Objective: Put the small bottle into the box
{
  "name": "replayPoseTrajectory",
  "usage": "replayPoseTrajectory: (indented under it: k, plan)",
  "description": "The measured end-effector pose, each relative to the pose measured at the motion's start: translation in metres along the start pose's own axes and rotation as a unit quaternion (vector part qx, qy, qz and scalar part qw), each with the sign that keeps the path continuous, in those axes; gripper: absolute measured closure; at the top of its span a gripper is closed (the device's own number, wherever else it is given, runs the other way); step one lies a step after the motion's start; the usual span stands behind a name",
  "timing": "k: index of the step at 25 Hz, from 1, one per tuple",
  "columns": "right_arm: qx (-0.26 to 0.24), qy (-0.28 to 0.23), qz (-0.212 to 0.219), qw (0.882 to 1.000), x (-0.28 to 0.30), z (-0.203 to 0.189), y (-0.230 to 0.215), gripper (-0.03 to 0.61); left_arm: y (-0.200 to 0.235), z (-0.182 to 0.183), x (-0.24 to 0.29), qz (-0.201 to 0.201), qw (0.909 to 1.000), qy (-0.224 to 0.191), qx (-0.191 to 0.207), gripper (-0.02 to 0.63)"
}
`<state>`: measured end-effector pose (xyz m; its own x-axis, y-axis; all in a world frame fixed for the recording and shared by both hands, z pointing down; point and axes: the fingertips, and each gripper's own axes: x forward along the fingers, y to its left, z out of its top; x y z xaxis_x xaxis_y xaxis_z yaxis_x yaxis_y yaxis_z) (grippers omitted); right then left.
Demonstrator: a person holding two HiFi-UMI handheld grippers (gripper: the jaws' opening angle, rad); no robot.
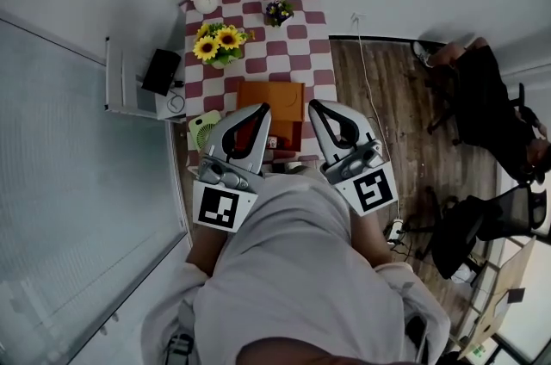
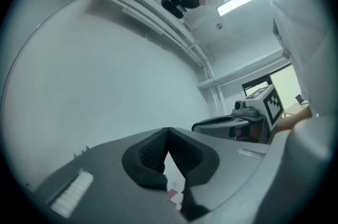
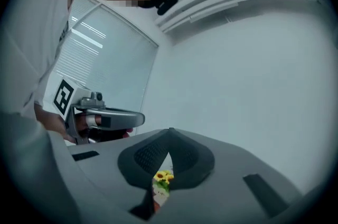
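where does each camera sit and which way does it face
Head view: on the person's head, facing steeply down at checkered table and orange box; left gripper, right gripper, torso show.
Left gripper view: on that gripper, tilted up at wall and ceiling; shut jaws show.
Right gripper view: on that gripper, tilted up at wall and blinds; shut jaws show.
Shared: each gripper view shows the other gripper.

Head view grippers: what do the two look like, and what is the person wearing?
The left gripper and right gripper are silver-grey tapering shells with dark openings on top. Each carries a white cube printed with a black square marker at its rear. The gripper views show black textured pads lining the jaws. No cables show. The person wears a pale grey top.
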<state>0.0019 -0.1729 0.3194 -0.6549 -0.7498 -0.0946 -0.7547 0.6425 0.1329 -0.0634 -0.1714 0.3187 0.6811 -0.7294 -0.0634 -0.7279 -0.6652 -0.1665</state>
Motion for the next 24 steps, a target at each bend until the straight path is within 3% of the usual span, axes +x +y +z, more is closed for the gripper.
replayPoseTrajectory:
  k: [2, 5, 24]
  plan:
    - [0.030, 0.021, -0.013, 0.999, -0.002, -0.021, -0.009, 0.577, -0.004, -0.017, 0.007, -0.011, 0.9992, 0.035, 0.015, 0.617]
    - [0.040, 0.024, -0.017, 0.999, -0.008, -0.027, -0.019, 0.577, -0.005, -0.031, 0.010, -0.023, 0.9977, 0.053, 0.035, 0.617]
    - [0.045, 0.020, -0.006, 0.999, -0.016, -0.036, -0.039, 0.577, -0.005, -0.041, 0.018, 0.006, 0.9950, 0.089, 0.045, 0.615]
